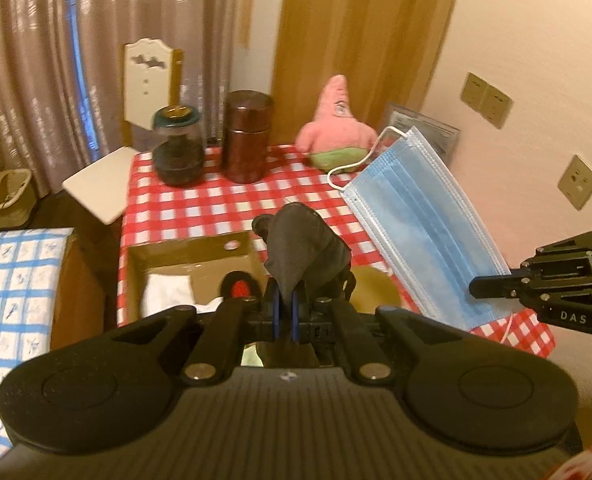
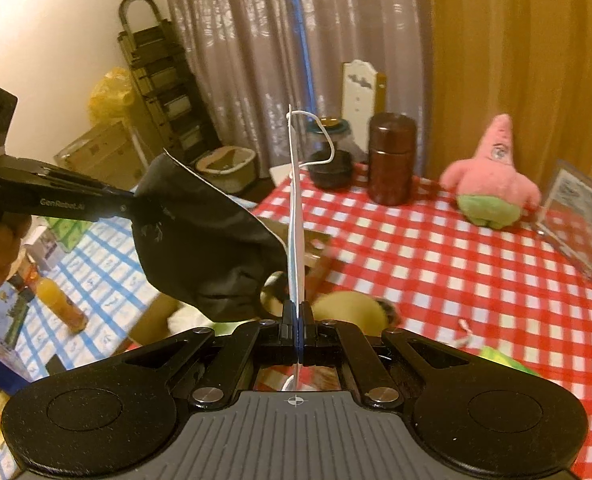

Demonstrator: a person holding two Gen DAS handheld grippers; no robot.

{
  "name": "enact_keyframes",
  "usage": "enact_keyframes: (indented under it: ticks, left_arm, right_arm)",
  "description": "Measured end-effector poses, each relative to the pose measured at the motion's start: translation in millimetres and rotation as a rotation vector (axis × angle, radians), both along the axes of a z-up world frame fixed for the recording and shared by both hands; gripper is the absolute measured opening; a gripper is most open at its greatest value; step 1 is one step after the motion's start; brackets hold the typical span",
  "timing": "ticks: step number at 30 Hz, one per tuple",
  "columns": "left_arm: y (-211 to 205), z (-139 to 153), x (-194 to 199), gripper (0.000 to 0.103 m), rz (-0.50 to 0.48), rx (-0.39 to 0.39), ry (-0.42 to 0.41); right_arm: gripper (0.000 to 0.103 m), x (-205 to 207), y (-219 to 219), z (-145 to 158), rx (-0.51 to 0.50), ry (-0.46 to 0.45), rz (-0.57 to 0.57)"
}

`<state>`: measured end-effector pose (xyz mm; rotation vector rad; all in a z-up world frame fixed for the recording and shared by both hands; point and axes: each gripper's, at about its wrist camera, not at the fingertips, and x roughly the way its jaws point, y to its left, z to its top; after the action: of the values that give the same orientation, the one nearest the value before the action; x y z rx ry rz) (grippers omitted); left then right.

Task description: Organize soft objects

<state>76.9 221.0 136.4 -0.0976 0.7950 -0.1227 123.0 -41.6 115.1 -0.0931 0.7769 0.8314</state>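
My left gripper [image 1: 286, 300] is shut on a black fabric mask [image 1: 303, 240], held in the air above an open cardboard box [image 1: 192, 256]. The black mask also shows in the right wrist view [image 2: 204, 244]. My right gripper [image 2: 297, 312] is shut on a blue surgical mask [image 2: 297, 236], seen edge-on. In the left wrist view the blue mask [image 1: 419, 224] hangs over the red checked table [image 1: 232, 208], with the right gripper [image 1: 479, 286] at its lower edge. A pink starfish plush [image 1: 337, 124] sits at the table's back. The box holds a white soft item [image 1: 168, 292] and a black-and-red item [image 1: 240, 288].
A glass jar [image 1: 178, 148] and a brown canister [image 1: 248, 136] stand at the table's back left. A framed picture [image 2: 579, 216] leans by the wall. A yellow soft item [image 2: 347, 312] lies near the box. A white chair [image 1: 108, 176] stands beyond the table. A blue checked surface [image 1: 12, 300] is at left.
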Motion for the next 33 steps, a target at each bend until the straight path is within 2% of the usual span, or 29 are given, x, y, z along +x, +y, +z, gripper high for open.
enact_keyframes:
  ticks: [10,18,33]
  left_arm:
    - [46.6,-12.2,-15.4,0.005,0.081,-0.001,0.014]
    - [73.9,-23.6,-22.9,0.005,0.151,0.012,0.022]
    - [95.2,-79.1,13.9,0.005,0.239,0.024,0.051]
  right_arm:
    - [0.000,0.3,56.9,-14.0,0.027,0.054,0.067]
    - [0.000,8.5,87.1,-34.5,0.035,0.121,0.073]
    - [0.000,39.3,127.1,-98.7,-0.010,0.196,0.009]
